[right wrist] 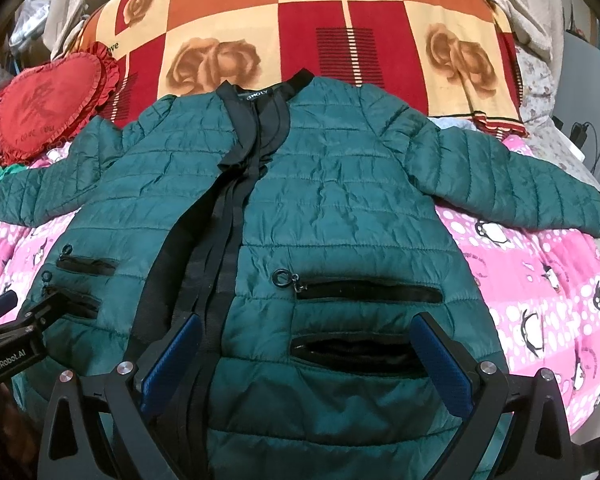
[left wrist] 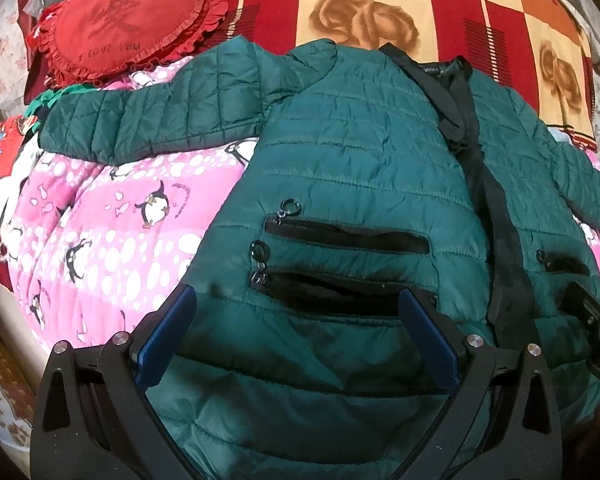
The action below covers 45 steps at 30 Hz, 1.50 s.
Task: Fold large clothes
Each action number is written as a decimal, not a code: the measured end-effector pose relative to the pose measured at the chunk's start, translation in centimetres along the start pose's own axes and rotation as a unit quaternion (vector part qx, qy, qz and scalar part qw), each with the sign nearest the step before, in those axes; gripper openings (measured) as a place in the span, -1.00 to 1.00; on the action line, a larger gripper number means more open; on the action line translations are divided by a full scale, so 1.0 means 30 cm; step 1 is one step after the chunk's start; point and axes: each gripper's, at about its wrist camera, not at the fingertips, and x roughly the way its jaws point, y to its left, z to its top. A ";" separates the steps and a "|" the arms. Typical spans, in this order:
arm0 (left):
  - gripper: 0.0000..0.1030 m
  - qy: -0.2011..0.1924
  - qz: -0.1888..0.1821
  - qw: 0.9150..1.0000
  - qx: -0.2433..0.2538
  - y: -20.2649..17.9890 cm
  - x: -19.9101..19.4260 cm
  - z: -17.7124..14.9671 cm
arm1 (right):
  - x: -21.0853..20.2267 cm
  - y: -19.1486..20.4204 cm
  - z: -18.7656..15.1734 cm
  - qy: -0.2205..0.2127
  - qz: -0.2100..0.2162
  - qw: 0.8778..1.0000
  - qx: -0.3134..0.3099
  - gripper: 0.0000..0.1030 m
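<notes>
Across the middle of both frames your green jacket (left wrist: 352, 168) lies flat on the pink blanket (left wrist: 112, 216), sleeves spread, nothing folded yet. Left tongs (left wrist: 298, 300) and right tongs (right wrist: 308, 330) gape wide over its hem, holding nothing.

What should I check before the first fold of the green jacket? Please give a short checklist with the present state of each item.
1. Jacket lies front up and spread flat on the bed: ok.
2. Both sleeves out to the sides: left sleeve and right sleeve extended: ok.
3. Left tool open, nothing between its fingers: ok.
4. Right tool open, over the lower front: ok.
5. Front closure closed and straight: not ok, the black edges gape and twist near the collar.
6. Room to fold: red heart pillow lies close to the left sleeve; touching or not, cannot tell.
</notes>
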 end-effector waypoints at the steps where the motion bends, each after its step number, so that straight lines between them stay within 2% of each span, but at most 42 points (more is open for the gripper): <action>1: 0.97 -0.003 0.001 1.000 0.002 -0.002 -0.002 0.004 | 0.000 0.000 0.000 0.000 0.000 1.000 0.000 1.00; 7: 0.97 -0.018 -0.001 1.000 0.005 -0.004 -0.014 0.065 | 0.014 0.002 0.049 -0.002 0.009 1.000 0.003 1.00; 15: 0.97 -0.014 -0.010 1.000 -0.004 -0.007 -0.015 0.138 | 0.037 -0.010 0.114 0.000 0.021 0.999 0.024 1.00; 28: 0.97 0.025 -0.021 0.999 0.011 -0.062 0.032 0.066 | 0.068 -0.018 0.093 0.015 0.018 0.999 0.024 1.00; 33: 0.97 0.027 -0.020 0.999 0.012 -0.072 0.040 0.062 | 0.068 -0.028 0.091 0.014 0.028 0.999 0.038 1.00; 45: 0.97 0.035 -0.023 0.999 0.015 -0.088 0.054 0.043 | 0.065 -0.038 0.064 0.018 0.017 0.999 0.037 1.00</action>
